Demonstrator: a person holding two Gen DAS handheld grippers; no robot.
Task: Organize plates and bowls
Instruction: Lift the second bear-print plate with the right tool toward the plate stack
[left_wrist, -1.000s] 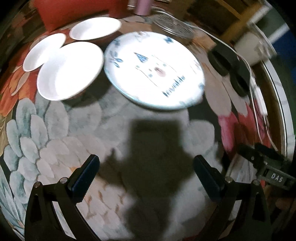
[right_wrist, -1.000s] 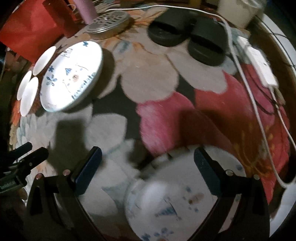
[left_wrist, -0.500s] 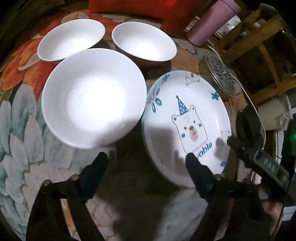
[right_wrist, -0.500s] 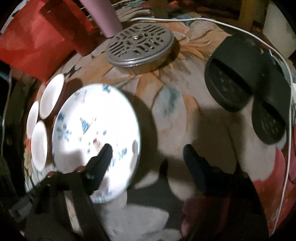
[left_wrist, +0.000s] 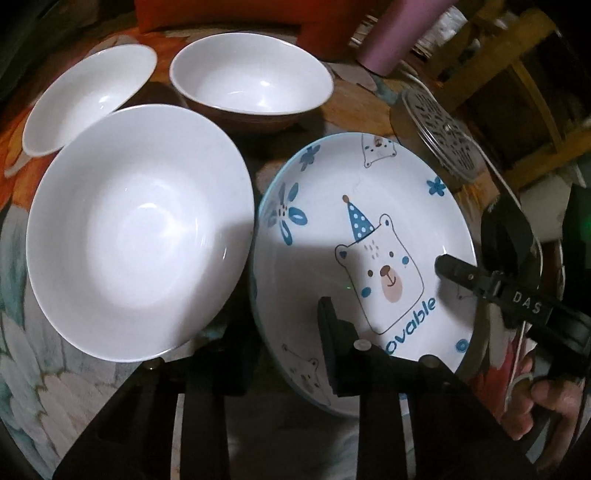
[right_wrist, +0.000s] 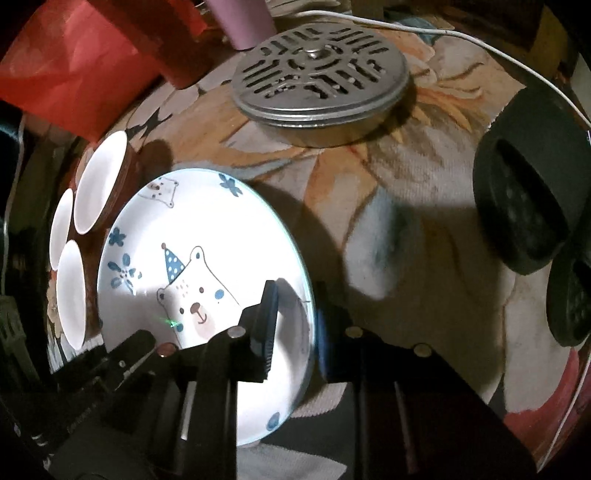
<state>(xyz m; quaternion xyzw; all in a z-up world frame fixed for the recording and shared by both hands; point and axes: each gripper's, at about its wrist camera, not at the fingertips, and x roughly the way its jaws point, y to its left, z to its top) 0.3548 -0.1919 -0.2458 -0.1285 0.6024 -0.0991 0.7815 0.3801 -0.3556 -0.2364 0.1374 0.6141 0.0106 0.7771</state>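
A white bear plate (left_wrist: 369, 236) with blue flowers lies on the floral rug. My left gripper (left_wrist: 284, 332) straddles its left rim, jaws close together around it. My right gripper (right_wrist: 295, 325) straddles the plate's right rim (right_wrist: 308, 295), jaws nearly closed on it; it also shows in the left wrist view (left_wrist: 491, 284). A large white bowl (left_wrist: 136, 232) sits just left of the plate. Two smaller white bowls (left_wrist: 251, 81) (left_wrist: 88, 96) sit behind it. The bowls show at the left edge in the right wrist view (right_wrist: 74, 295).
A perforated metal lid (right_wrist: 321, 77) lies behind the plate. Black slippers (right_wrist: 524, 206) lie to the right. A white cable (right_wrist: 480, 40) runs along the rug's far edge. A pink cup (right_wrist: 240, 18) and red cloth (right_wrist: 74, 66) stand at the back.
Both grippers have moved in on the bear plate from either side and narrowed their jaws over its opposite rims. The plate now looks tilted up on its right side.
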